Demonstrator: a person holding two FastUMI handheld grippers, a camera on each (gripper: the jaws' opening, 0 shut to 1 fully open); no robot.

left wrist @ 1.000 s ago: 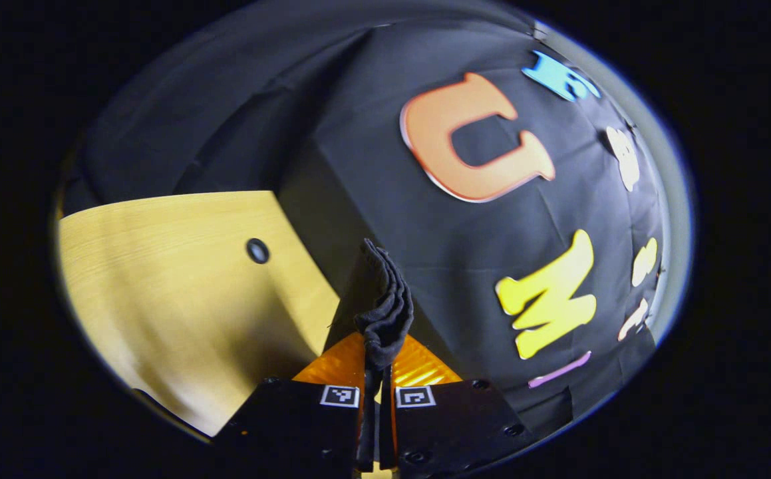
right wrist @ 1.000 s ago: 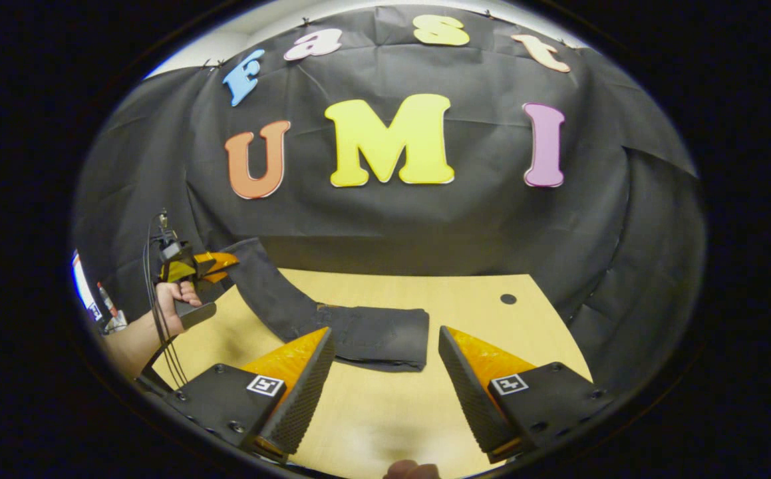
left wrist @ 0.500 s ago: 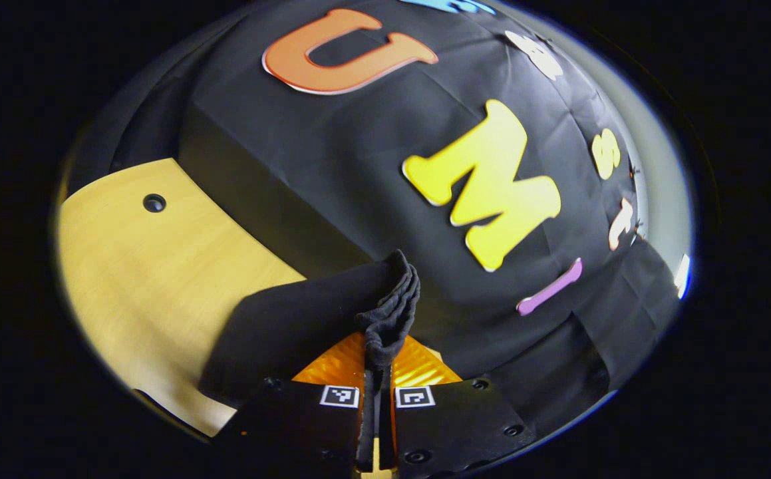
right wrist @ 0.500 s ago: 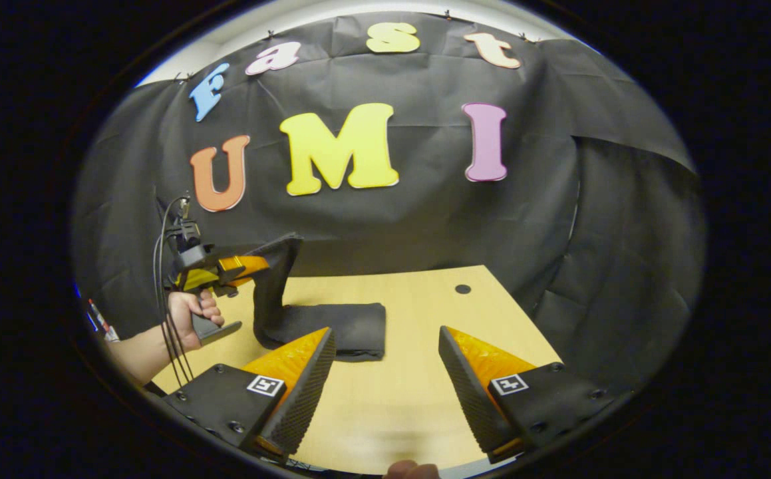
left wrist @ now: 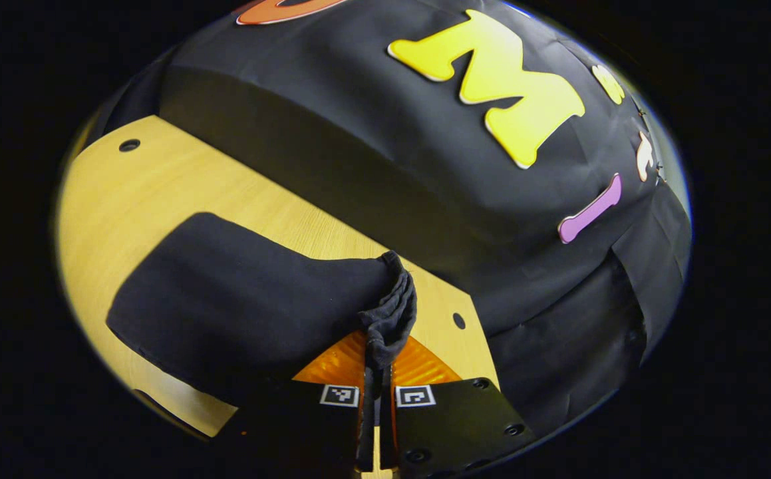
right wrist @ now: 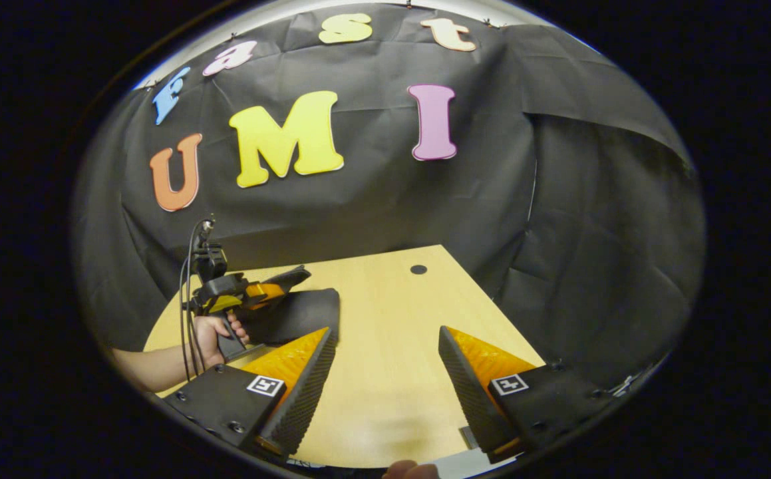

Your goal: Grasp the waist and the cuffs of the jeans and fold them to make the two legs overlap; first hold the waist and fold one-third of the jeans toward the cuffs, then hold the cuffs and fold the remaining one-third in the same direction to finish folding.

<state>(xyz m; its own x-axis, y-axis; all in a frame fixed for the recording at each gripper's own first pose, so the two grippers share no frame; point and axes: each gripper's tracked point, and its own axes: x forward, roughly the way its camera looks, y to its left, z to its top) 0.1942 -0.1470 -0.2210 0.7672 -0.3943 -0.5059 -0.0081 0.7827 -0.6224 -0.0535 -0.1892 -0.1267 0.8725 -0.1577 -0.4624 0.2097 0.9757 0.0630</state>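
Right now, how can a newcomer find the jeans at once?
Look at the pale wooden table before the black cloth wall. The jeans are the one dark folded bundle on it, their bunched end pinched in the left tongs.

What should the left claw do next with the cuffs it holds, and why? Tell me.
Probably lower and open. The left claw is shut on the bunched cuffs, already carried over the folded jeans on the table. The right claw is open, holding nothing.
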